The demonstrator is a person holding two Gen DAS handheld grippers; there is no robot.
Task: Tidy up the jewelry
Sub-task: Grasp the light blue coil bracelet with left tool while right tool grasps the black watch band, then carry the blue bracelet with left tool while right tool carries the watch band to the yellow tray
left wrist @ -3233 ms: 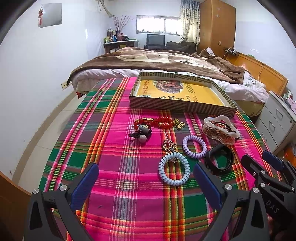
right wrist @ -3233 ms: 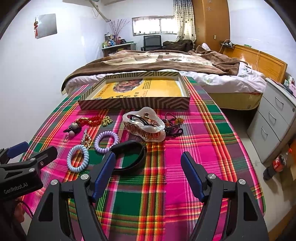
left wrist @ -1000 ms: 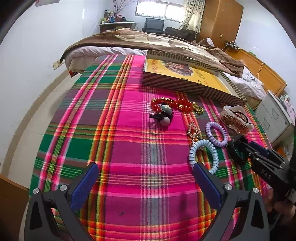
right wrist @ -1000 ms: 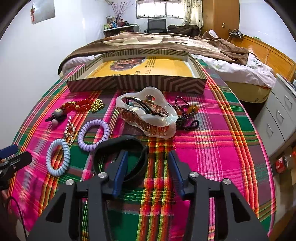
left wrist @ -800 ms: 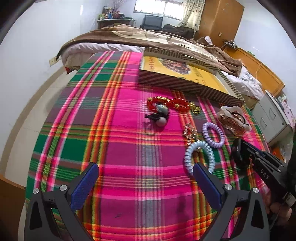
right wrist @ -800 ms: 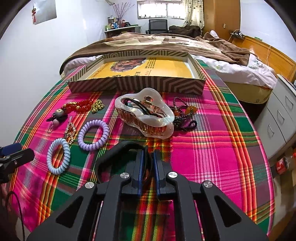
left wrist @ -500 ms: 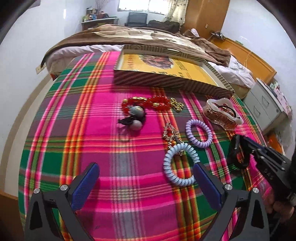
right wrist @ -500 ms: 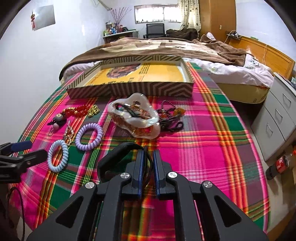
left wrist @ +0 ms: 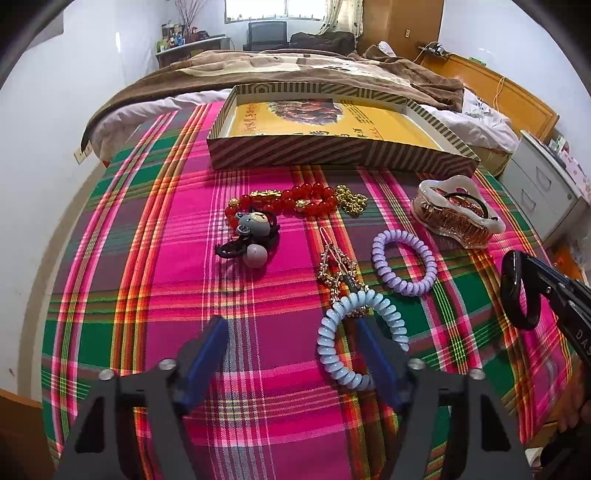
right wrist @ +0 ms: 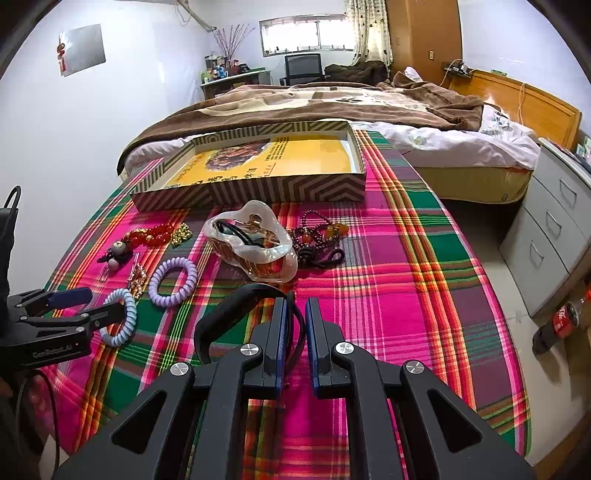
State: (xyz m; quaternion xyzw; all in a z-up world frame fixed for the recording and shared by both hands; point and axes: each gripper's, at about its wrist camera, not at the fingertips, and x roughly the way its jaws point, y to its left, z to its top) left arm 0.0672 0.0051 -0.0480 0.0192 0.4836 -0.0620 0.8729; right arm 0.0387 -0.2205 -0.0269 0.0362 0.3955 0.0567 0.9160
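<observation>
- The plaid tablecloth (right wrist: 406, 258), striped in pink, green and orange, covers the whole work surface; a bed with a brown blanket (right wrist: 314, 103) stands beyond it at 12 o'clock.
- A shallow striped box (left wrist: 288, 153) with a yellow printed floor sits at the cloth's far edge, about 12 o'clock from the jewelry.
- The right gripper (right wrist: 295, 325) is clenched on the thin edge of a black bangle (right wrist: 229, 310), which hangs off the cloth in the left wrist view.
- The left gripper (left wrist: 291, 350) has just been closing; its right finger lies inside the blue coil hair tie (left wrist: 364, 339), pads not pressing it.
- A purple coil hair tie (left wrist: 404, 262) lies at 1 o'clock from the blue one; a red bead bracelet (left wrist: 295, 203) lies nearer the box.
- White walls, a window (right wrist: 306, 33) and grey drawers (right wrist: 554, 236) at 3 o'clock frame the room.
</observation>
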